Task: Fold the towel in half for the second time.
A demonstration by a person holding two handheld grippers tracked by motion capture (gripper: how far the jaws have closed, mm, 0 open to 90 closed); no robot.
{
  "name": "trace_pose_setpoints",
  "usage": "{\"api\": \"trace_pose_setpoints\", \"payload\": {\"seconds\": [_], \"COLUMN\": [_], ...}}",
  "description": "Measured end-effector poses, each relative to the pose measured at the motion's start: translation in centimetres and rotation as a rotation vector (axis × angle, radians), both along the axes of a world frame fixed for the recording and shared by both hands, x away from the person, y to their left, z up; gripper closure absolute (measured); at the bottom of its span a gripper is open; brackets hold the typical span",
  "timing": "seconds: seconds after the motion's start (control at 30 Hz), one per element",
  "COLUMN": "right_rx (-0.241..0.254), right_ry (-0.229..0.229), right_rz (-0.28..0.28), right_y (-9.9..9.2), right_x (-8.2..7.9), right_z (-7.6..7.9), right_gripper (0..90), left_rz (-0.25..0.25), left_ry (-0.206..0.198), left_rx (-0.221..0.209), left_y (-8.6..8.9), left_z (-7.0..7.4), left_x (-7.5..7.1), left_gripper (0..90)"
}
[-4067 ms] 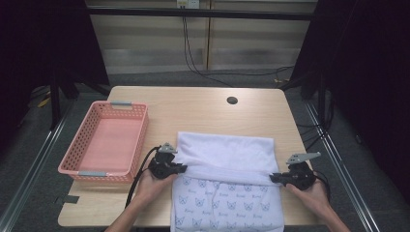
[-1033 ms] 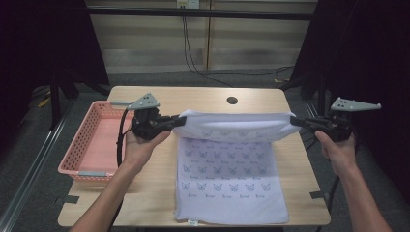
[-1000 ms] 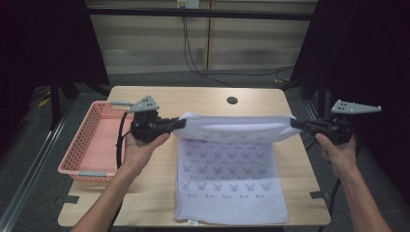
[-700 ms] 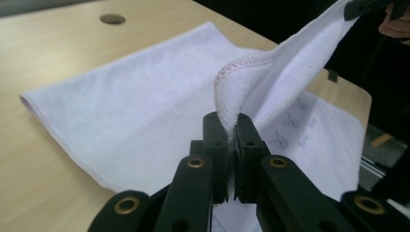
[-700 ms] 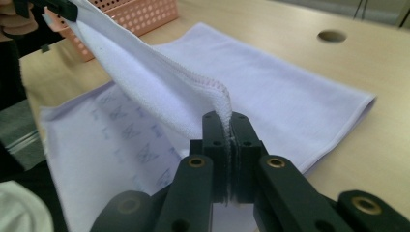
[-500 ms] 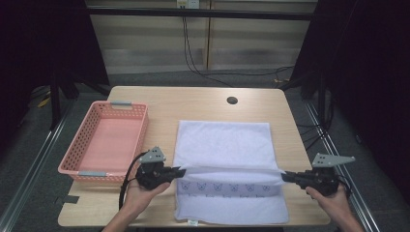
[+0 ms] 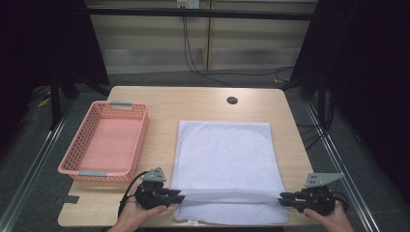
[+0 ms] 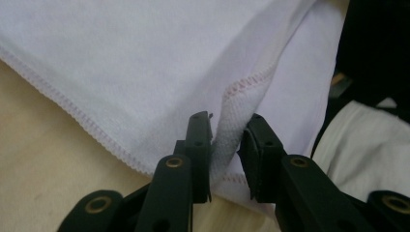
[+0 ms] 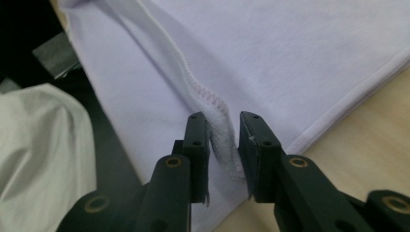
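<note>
Item one, my left gripper [image 7: 180, 197]: low at the near left corner of the white towel [image 7: 223, 164]. In the left gripper view its jaws stand parted and have just been opening; the stitched corner fold of the towel [image 8: 232, 140] stands between them, brushing the left pad, no longer clamped.

Item two, my right gripper [image 7: 282, 199]: low at the towel's near right corner. In the right gripper view its jaws have likewise just been opening, with the hemmed towel edge [image 9: 220, 140] loose in the gap between them.

Item three, the towel: laid flat on the wooden table [image 7: 159, 101], folded over itself, the upper layer ending a little short of the near edge, so a strip of the lower layer shows.

Item four, pink plastic basket [image 7: 107, 144]: left of the towel, just apart from it.

Item five, round dark hole [image 7: 232, 100]: in the tabletop beyond the towel's far edge.
</note>
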State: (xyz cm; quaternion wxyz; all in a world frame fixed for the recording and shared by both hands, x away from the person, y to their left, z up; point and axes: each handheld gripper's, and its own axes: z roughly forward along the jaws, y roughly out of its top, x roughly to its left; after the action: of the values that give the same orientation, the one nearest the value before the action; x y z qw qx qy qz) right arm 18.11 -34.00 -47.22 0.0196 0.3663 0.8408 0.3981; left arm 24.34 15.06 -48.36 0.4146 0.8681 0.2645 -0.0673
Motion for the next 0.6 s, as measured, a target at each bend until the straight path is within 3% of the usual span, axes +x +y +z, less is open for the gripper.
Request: {"api": "trace_pose_setpoints", "payload": {"seconds": [0.13,0.2,0.27,0.3,0.37,0.43,0.6], "right_rx": [-0.006,0.002,0.013,0.044,0.035,0.038,0.044], "right_ry": [-0.009,-0.010,-0.010,-0.008,-0.035,-0.048,-0.071], "right_rz": [0.010,0.024,0.021,0.039,0.020,0.012,-0.046], "right_y": [0.3,0.2,0.0,-0.1,-0.2,-0.2,0.5], "right_x": [-0.9,-1.4,-2.0,-2.4,-2.9,-2.7,-0.1], "right_z": [0.4,0.8,1.2,1.4,1.7,1.7,1.0], "right_gripper": [70.5,68.2,67.3,67.2,66.0,65.9,62.5], "left_rz": [-0.020,-0.029,-0.038,-0.037,-0.018,0.024,0.102], "left_ry": [0.018,0.009,0.020,0.004,-0.020,-0.047,-0.041], "left_rx": [-0.056,-0.052,-0.093,-0.108,-0.138,-0.130,-0.101], "left_y": [0.8,1.1,1.6,1.9,2.5,2.8,1.6], "left_z": [0.4,0.6,0.8,1.1,1.7,2.1,1.7], "left_x": [-0.7,-1.2,-1.6,-1.7,-1.8,-1.3,1.3], "left_gripper": [68.4,66.4,64.4,64.4,62.3,62.1,61.4]}}
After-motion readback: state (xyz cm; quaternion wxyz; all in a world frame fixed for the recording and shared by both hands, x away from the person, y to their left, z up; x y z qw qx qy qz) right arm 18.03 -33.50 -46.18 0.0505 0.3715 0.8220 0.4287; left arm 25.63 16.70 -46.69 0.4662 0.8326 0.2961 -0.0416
